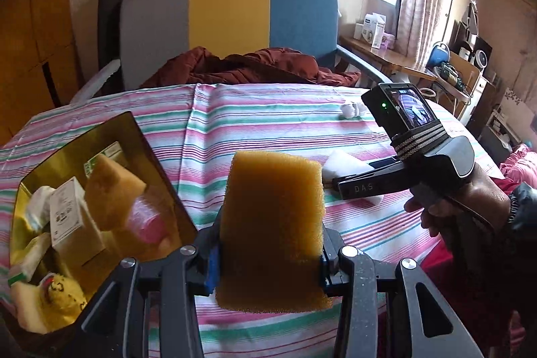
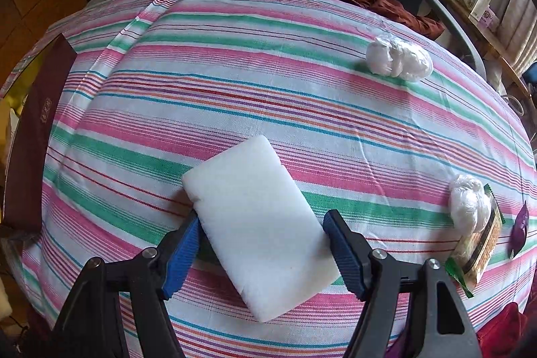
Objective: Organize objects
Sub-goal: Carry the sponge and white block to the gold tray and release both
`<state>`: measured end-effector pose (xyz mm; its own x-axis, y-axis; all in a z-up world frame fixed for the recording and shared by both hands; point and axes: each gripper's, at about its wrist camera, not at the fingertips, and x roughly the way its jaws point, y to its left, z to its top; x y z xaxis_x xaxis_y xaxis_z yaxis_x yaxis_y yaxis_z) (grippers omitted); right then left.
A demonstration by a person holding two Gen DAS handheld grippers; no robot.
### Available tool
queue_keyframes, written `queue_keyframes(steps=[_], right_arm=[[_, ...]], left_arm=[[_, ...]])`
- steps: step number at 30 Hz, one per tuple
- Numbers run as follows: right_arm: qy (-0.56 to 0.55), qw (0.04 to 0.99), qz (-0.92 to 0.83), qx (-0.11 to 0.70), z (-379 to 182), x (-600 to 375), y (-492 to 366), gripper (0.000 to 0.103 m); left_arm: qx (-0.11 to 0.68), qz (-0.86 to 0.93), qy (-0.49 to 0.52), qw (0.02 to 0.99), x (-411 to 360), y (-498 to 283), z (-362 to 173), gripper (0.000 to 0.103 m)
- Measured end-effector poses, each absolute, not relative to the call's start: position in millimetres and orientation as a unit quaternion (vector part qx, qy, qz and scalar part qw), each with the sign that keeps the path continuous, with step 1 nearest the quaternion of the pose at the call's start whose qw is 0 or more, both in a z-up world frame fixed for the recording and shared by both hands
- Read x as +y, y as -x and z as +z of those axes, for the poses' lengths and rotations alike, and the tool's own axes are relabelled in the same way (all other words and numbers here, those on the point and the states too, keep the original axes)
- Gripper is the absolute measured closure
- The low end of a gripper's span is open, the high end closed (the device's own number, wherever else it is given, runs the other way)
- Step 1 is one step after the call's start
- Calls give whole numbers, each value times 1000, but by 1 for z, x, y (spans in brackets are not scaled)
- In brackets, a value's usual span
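Amber foam, a yellow sponge (image 1: 272, 230), stands upright in the left hand-held gripper (image 1: 268, 260), clamped at its sides by the blue pads, long axis running up and away from the camera, lifted above the striped cloth (image 1: 268, 123) on the bench beside the gold-lined box (image 1: 100, 183). To the right, a hand (image 1: 470, 207) tilts the right hand-held gripper (image 2: 261, 250) steeply down over a white sponge (image 2: 258, 223). That block lies flat on the cloth, long axis slanting from upper left to lower right; the jaws straddle it half open, the left pad touching its edge, the right pad just clear.
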<state>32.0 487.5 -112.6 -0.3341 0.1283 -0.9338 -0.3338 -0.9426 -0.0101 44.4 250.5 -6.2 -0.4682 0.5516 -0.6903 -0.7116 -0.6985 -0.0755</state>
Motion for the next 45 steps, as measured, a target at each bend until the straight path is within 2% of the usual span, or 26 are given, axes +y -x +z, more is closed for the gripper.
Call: queue_keyframes(steps=[16,30,45], right_arm=[[544,153,820,88,-110,496,-30,33],[541,156,818,112,-96,483,-28,33],[459,-8,879,125,0,343,15,33]], left_arm=[[89,863,354,351,212,-42,0,59],[10,895,357,266,112,-5,9,59],[-91,905,376,179,16,46,8,59]])
